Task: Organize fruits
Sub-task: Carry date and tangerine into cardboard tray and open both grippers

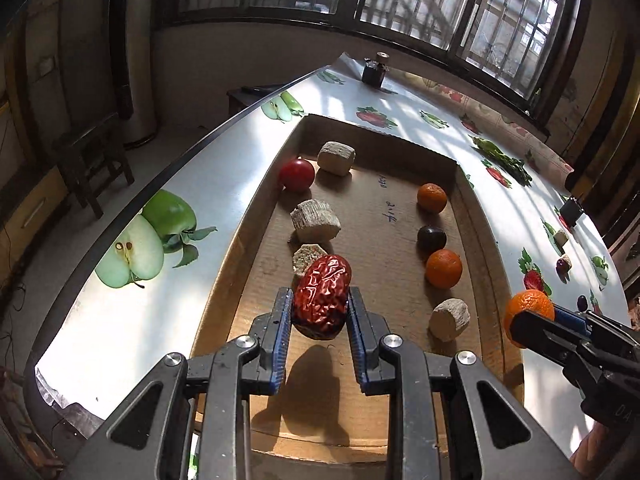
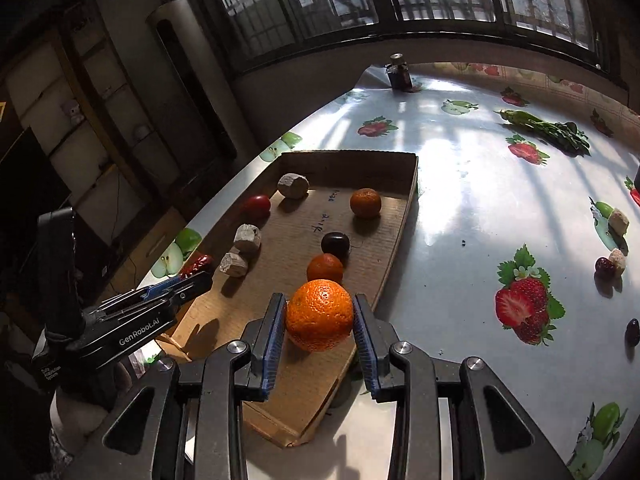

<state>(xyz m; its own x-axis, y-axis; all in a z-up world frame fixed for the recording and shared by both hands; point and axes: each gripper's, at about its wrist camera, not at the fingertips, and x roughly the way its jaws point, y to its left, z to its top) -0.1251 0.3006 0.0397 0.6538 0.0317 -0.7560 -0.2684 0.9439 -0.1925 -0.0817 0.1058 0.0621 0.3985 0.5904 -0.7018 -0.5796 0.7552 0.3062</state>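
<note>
A shallow cardboard tray (image 1: pixel 384 200) (image 2: pixel 404 208) lies on the table. My left gripper (image 1: pixel 320 304) is shut on a wrinkled red date (image 1: pixel 322 296), held above the tray's near left side; it shows in the right wrist view (image 2: pixel 198 264). My right gripper (image 2: pixel 320 320) is shut on an orange (image 2: pixel 319 314) above the tray's near right edge, also in the left wrist view (image 1: pixel 528 308). In the tray lie two oranges (image 1: pixel 443 268) (image 1: pixel 431 197), a dark plum (image 1: pixel 431 238), a red tomato (image 1: pixel 296 175) and several beige blocks (image 1: pixel 316 220).
The table wears a glossy fruit-print cloth (image 2: pixel 480 208). To the right lie a red date with a beige block (image 2: pixel 610 266), another beige block (image 2: pixel 618 216), a dark fruit (image 2: pixel 632 332) and green vegetables (image 2: pixel 544 128). A small dark device (image 2: pixel 398 72) stands at the far edge.
</note>
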